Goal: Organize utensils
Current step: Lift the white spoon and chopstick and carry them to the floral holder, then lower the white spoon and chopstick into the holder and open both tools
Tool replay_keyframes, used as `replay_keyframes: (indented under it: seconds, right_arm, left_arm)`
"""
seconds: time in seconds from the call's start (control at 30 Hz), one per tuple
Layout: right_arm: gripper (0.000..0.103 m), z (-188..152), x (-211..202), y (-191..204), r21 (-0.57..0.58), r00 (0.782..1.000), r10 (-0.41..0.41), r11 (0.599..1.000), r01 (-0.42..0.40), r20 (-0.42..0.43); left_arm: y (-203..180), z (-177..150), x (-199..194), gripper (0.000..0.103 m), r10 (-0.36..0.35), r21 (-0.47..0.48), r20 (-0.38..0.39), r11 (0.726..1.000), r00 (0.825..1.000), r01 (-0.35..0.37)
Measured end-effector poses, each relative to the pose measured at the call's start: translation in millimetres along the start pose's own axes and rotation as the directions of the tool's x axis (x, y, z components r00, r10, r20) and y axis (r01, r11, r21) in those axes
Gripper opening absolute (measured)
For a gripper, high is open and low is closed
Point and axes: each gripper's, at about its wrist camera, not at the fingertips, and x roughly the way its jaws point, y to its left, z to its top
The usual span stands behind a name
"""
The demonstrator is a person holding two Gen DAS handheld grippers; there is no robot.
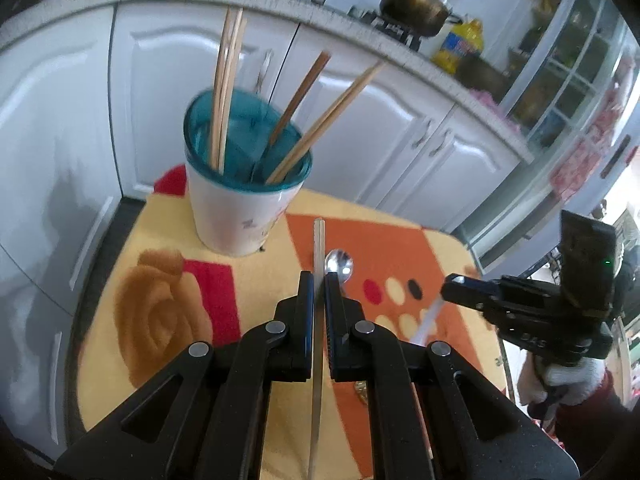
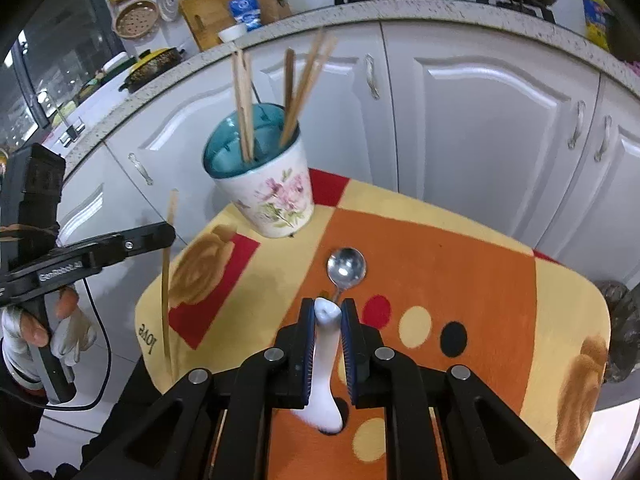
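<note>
A white floral utensil cup (image 1: 236,216) with a teal inside stands at the table's far edge and holds several wooden chopsticks (image 1: 226,92); it also shows in the right wrist view (image 2: 272,196). My left gripper (image 1: 319,276) is shut on a single chopstick (image 1: 318,248), held above the table; the right wrist view shows that chopstick (image 2: 167,264) upright. My right gripper (image 2: 329,306) is shut on a white ceramic spoon (image 2: 325,360). A metal spoon (image 2: 345,269) lies on the cloth just ahead of it, and also shows in the left wrist view (image 1: 339,265).
The small table has a yellow, orange and red patterned cloth (image 2: 440,280). White kitchen cabinets (image 2: 480,128) stand close behind, with a speckled countertop (image 2: 440,12) and a stove with pans. A dark object (image 2: 624,332) sits at the table's right edge.
</note>
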Motion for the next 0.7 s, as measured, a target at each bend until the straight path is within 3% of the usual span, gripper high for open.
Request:
replay_keyframes:
  seconds: [0.4,0.57,0.7]
  right_arm:
    - [0.011,30.9,-26.8,29.1,-0.075,0.996,0.024,0.997,-0.018,0.081]
    - [0.011,67.0,-47.9,43.4,-0.106,0.987,0.047,0.994,-0.031,0.152]
    - [0.011,102.5,-56.6,56.9,-0.135,0.978,0.048,0.991,-0.02,0.205]
  left_arm:
    - [2.5,30.6,-65.8,0.004,0.017,0.0,0.153,1.0,0.988,-0.017]
    - [4.9,66.1,-96.9,0.004,0.036,-0.011,0.271,0.999,0.962,-0.035]
    - [5.3,100.7,-110.3,0.004,0.08,-0.025,0.371,0.997,0.925,-0.076]
